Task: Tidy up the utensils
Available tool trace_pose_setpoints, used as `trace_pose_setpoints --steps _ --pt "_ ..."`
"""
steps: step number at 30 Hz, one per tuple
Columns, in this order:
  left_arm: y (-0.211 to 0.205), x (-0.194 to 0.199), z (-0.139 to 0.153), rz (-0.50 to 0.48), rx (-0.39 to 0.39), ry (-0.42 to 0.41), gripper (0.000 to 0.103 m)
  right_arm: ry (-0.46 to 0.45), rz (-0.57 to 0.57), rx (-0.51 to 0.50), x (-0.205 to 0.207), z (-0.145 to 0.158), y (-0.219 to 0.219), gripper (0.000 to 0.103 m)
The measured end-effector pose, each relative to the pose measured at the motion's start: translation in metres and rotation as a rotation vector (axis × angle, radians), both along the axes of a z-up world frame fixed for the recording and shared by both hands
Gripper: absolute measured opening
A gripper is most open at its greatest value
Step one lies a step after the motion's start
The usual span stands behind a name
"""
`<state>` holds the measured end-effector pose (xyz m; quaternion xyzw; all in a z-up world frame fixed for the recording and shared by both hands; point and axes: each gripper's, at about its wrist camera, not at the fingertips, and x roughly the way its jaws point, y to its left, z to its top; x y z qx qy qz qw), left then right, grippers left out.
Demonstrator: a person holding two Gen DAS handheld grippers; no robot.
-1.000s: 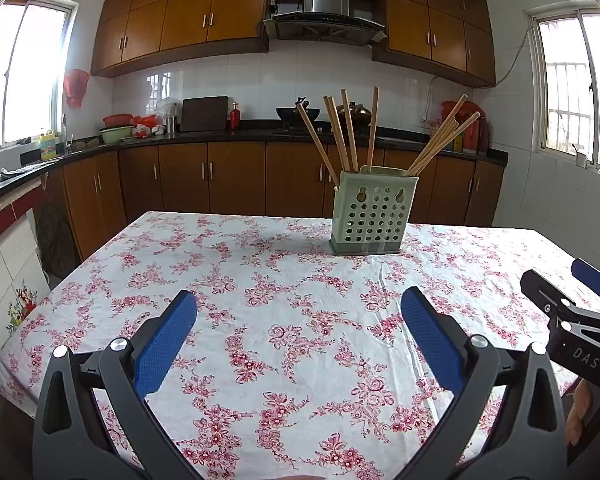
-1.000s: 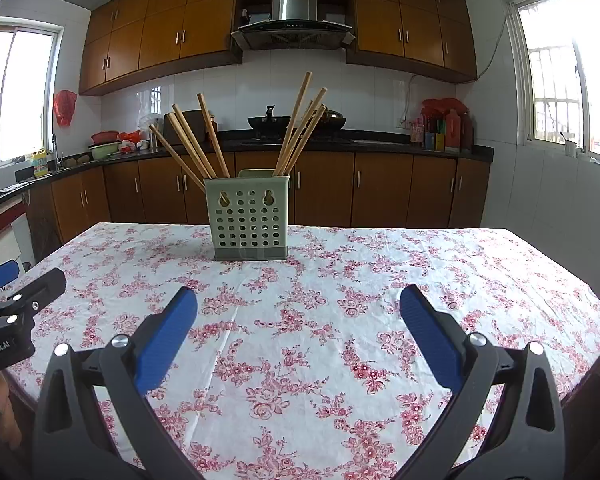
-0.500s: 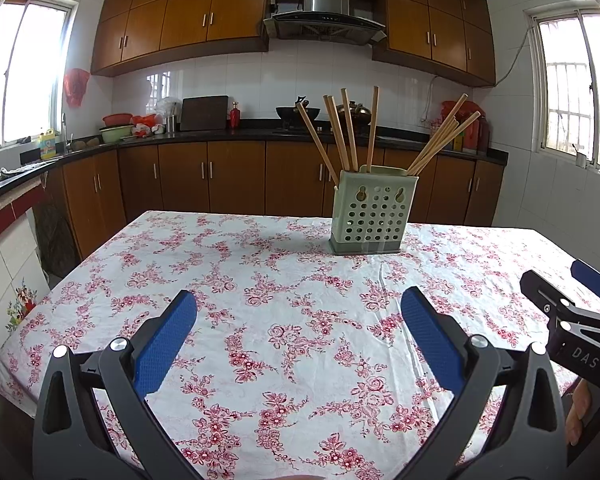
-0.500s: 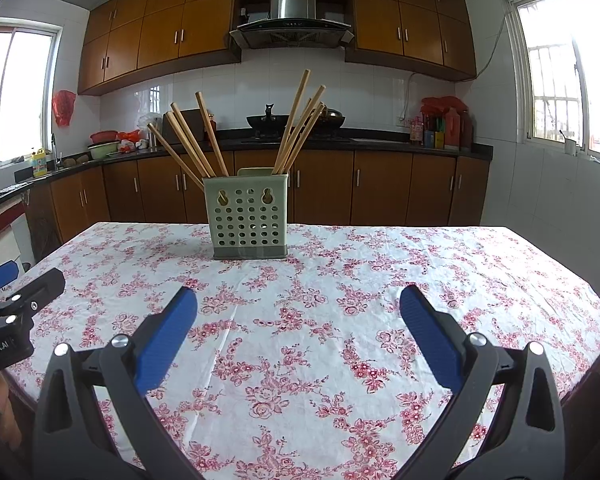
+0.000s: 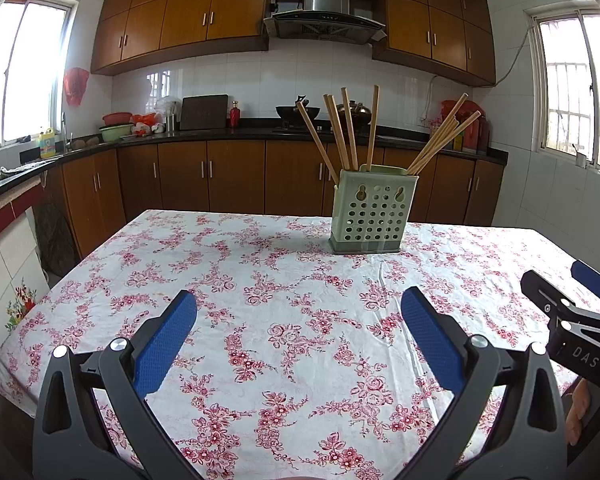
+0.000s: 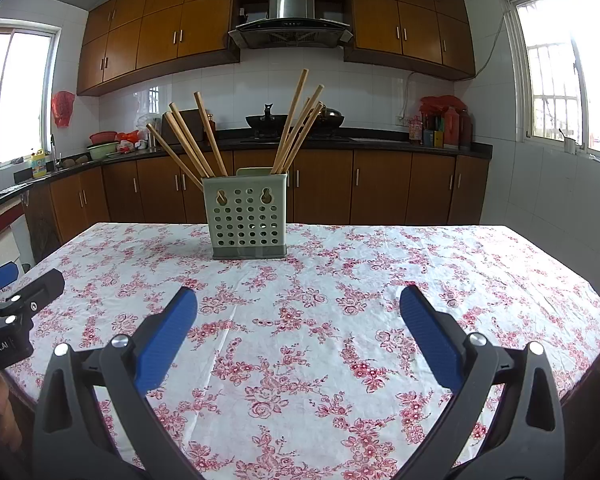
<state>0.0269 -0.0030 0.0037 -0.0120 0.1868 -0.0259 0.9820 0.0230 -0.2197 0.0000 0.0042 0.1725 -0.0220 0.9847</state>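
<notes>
The pale green perforated holder point(image 5: 367, 210) stood on the floral tablecloth point(image 5: 260, 320) toward the far side of the table, well apart from both grippers. From the left gripper point(image 5: 299, 334) it lay at about one o'clock, ahead and a little to the right; from the right gripper point(image 6: 298, 332) it lay at about eleven o'clock, ahead and a little to the left. So it sat roughly between the two lines of sight, and neither hand looked clearly nearer, though the fisheye stretch makes that hard to judge.

The wooden chopsticks point(image 5: 346, 132) stood butt-down in the holder in two fans. In the left wrist view one group of about four leaned toward eleven and twelve o'clock, and the second bunch point(image 5: 444, 134) leaned toward two o'clock. Their long axes ran steeply upward, tips splayed above the rim, so any grasp would probably have to come at the shafts from the side, above the rim, with the fingers straddling one stick.

The holder had rows of round holes, two keyhole slots near the top and a darker grey base. It sat upright and square on the cloth.

Both grippers hovered low over the near edge of the table with their blue-padded jaws spread wide and nothing between them. The right gripper showed at three o'clock in the left wrist view.
</notes>
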Motion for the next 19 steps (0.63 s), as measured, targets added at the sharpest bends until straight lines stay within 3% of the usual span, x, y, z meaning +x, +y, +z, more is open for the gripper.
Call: trace_pose_setpoints --steps 19 --pt "0.0058 0.0013 -0.0003 0.010 -0.012 0.011 0.101 0.001 0.000 0.001 -0.0003 0.0001 -0.0005 0.099"
